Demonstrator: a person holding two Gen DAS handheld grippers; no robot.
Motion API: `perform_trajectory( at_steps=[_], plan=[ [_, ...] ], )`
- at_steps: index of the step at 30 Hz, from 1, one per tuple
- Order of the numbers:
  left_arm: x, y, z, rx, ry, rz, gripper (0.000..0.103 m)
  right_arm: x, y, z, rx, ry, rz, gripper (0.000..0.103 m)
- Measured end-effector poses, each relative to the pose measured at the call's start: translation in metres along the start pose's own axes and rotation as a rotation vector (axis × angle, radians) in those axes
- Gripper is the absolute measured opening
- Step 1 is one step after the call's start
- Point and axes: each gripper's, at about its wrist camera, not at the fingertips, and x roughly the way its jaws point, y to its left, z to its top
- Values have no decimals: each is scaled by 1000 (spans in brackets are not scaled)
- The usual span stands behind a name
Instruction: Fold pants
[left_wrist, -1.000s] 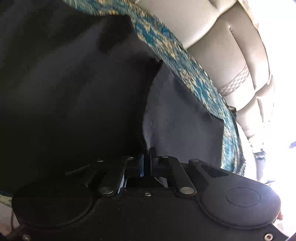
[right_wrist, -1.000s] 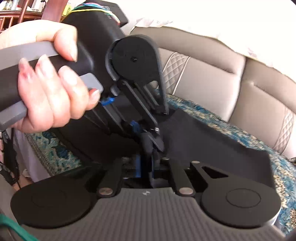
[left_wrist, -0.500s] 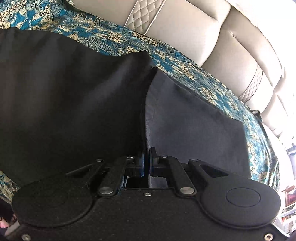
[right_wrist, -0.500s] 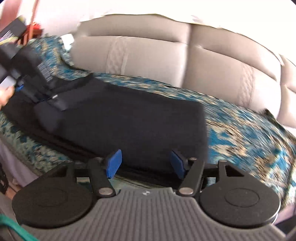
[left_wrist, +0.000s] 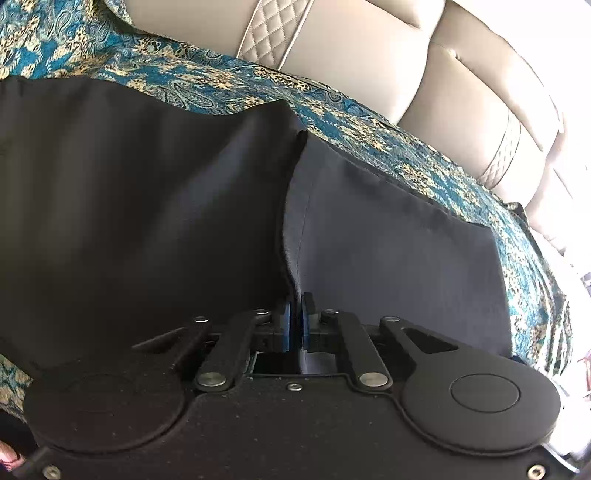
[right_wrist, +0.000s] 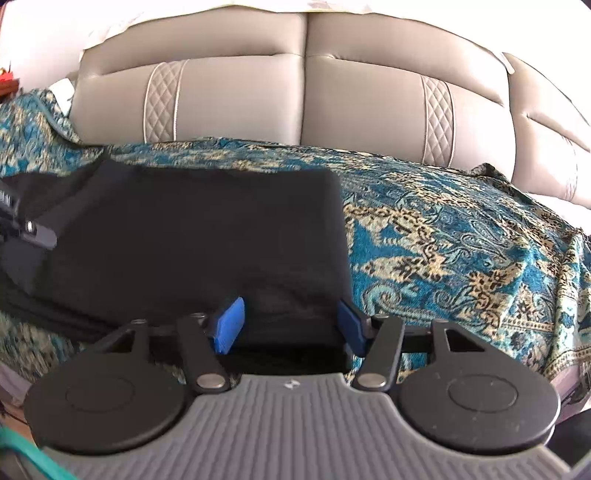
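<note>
Dark pants (left_wrist: 147, 203) lie spread on a teal patterned cover (left_wrist: 369, 122). My left gripper (left_wrist: 294, 325) is shut on a fold of their cloth, which runs up from between the pads; the jaws are just easing open. In the right wrist view the pants (right_wrist: 203, 236) form a flat black slab. Their near right corner sits between the blue pads of my right gripper (right_wrist: 291, 325), which is open and closing in, with no pad pressing the cloth. The left gripper (right_wrist: 22, 229) shows at that view's left edge, on the pants' far end.
The cover (right_wrist: 443, 240) drapes a beige leather sofa, whose quilted backrest (right_wrist: 295, 92) rises right behind the pants. Bare cover stretches to the right of the pants. The seat's front edge runs just below the right gripper.
My right gripper has left the left gripper's side, swung right along the pants and opened wide over their right end. The left gripper has rolled and kept its hold on the cloth.
</note>
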Motion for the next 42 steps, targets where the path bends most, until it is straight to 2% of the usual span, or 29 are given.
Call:
perform_trajectory(
  at_steps=[5, 9, 14, 17, 21, 25, 30, 32, 36, 39, 42],
  plan=[
    [0, 1, -1, 12, -5, -8, 9, 3, -4, 33, 54, -33, 54, 71],
    [0, 8, -1, -18, -6, -36, 9, 27, -2, 54, 63, -59, 47, 71],
    [1, 13, -1, -45, -7, -58, 8, 64, -3, 68, 96, -25, 18, 71],
    [1, 17, -1, -58, -8, -75, 8, 75, 0, 72, 62, -22, -6, 72],
    [3, 23, -2, -87, -8, -100, 8, 94, 4, 70, 16, 26, -28, 76],
    [5, 28, -1, -119, -4, -124, 8, 84, 18, 75, -21, 1, -53, 76],
    [6, 36, 1, -158, 7, -164, 8, 51, 64, 74, -114, -62, 75, 77],
    [4, 41, 4, -185, 16, -181, 13, 41, 88, 70, -168, -72, 122, 77],
    [-15, 47, 8, -149, -36, -139, 41, 26, 122, 61, -190, -51, 201, 78],
    [-37, 48, 6, -69, -94, -86, 45, 17, 138, 55, -189, -46, 254, 79],
    [-56, 55, 0, -49, -139, -40, 52, 11, 159, 48, -220, -46, 282, 79]
  ],
)
